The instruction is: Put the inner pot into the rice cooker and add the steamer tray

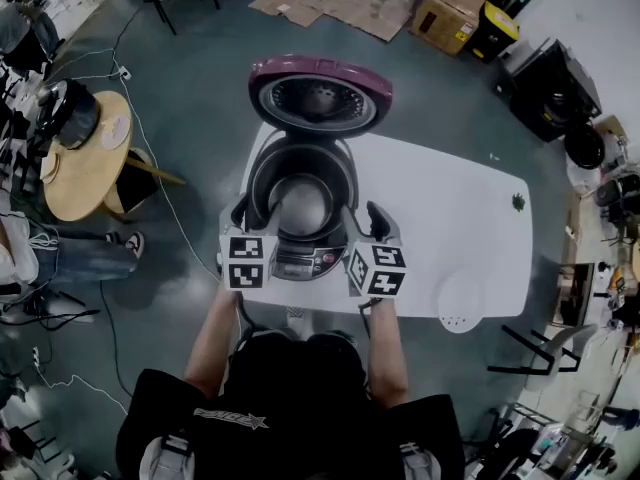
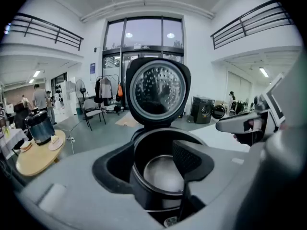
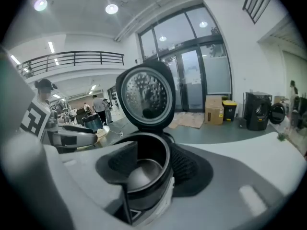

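Left tool (image 2: 153, 174) and right tool (image 3: 149, 174) flank the open rice cooker (image 1: 300, 193). The inner pot (image 1: 300, 206) is judged seated inside.

Step in hand, judged: fetch the white round steamer tray (image 1: 458, 306) from the bench's (image 1: 440, 218) near right edge. Grip it by the rim, hold it level, lower it squarely onto the pot.

Both tools stand wide and hold nothing. Lid (image 1: 320, 93) is up behind.

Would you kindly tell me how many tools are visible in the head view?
2: the left tool by the rice cooker's left side, the right tool by its right side; none seems hidden.
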Available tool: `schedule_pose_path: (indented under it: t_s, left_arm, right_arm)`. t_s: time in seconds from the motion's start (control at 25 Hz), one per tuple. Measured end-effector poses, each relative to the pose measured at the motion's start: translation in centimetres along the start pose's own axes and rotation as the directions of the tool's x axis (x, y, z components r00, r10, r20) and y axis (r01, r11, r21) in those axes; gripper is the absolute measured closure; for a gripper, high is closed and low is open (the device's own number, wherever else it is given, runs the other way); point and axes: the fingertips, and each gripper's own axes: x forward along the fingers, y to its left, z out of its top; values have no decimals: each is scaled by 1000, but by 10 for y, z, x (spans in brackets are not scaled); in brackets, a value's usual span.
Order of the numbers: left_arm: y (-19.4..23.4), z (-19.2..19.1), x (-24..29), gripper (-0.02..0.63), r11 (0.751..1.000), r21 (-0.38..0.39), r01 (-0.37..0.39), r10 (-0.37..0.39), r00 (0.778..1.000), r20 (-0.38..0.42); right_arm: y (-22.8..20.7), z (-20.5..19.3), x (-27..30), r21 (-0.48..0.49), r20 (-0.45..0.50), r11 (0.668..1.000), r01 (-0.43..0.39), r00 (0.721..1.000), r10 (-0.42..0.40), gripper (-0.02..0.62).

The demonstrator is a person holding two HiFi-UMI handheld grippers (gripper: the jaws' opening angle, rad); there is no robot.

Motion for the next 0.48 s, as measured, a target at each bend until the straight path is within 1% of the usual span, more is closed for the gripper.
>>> schedule_pose_path:
  t_s: [0.12,0.2,0.28,0.36,0.4,0.44,0.48]
  left_arm:
    - [-7,28,-18,354,1000,7,12,-13,995,103]
    - [-14,46,-33,375,1000,9,22,-23,986,164]
    - [-23,65,-49,400,999,20,34,-37,971,236]
    - [-31,81,-65,440,998,47,31,-44,950,309]
    - [-35,87,-72,468,998,65,23,-44,940,337]
    - [-38,91,-77,520,997,82,12,-41,933,357]
    - [-40,93,-81,560,995,96,2,-37,928,370]
  right_arm:
    - [7,31,-24,-56,120,998,-5,993,12,379]
    - [10,52,-45,-113,206,994,9,978,15,379]
    - [12,70,-68,-151,287,988,32,958,13,382]
    - [10,80,-88,-167,352,984,65,936,-2,427]
    - [8,82,-96,-171,374,982,86,927,-16,464]
    - [6,82,-102,-171,389,979,106,921,-32,507]
    - [3,80,-107,-169,398,978,123,916,-47,518]
